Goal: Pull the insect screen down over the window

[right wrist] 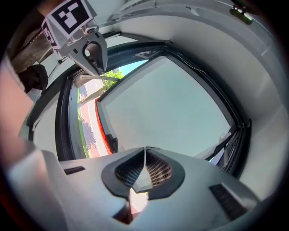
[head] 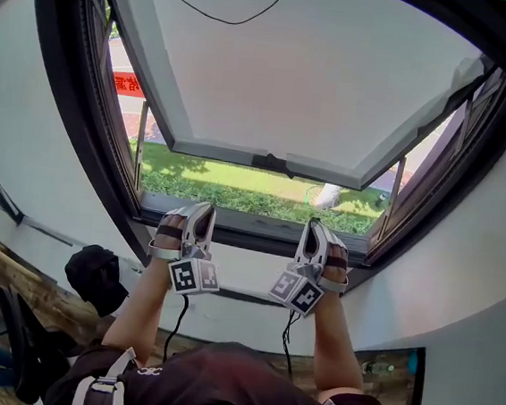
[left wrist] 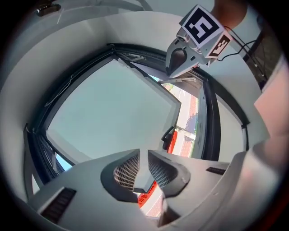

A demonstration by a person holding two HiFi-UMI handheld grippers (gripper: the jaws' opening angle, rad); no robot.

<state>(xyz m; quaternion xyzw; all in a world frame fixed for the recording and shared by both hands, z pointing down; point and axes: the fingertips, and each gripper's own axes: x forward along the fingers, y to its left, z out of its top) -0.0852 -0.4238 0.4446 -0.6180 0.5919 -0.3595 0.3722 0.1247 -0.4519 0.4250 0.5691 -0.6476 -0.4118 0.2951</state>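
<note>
Left tool [left wrist: 143,155] parted — right tool [right wrist: 145,151] closed, facing window [head: 250,230].

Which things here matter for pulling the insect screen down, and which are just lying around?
For the job: insect screen, screen handle, window frame, left gripper, right gripper.
Lying about: black bag, black cable.

Pale grey insect screen [head: 293,75], black window frame [head: 250,229], green lawn [head: 228,178] outside.

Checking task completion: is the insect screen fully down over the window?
Not fully: the insect screen stops short; grass shows between its bottom bar and the sill.
</note>
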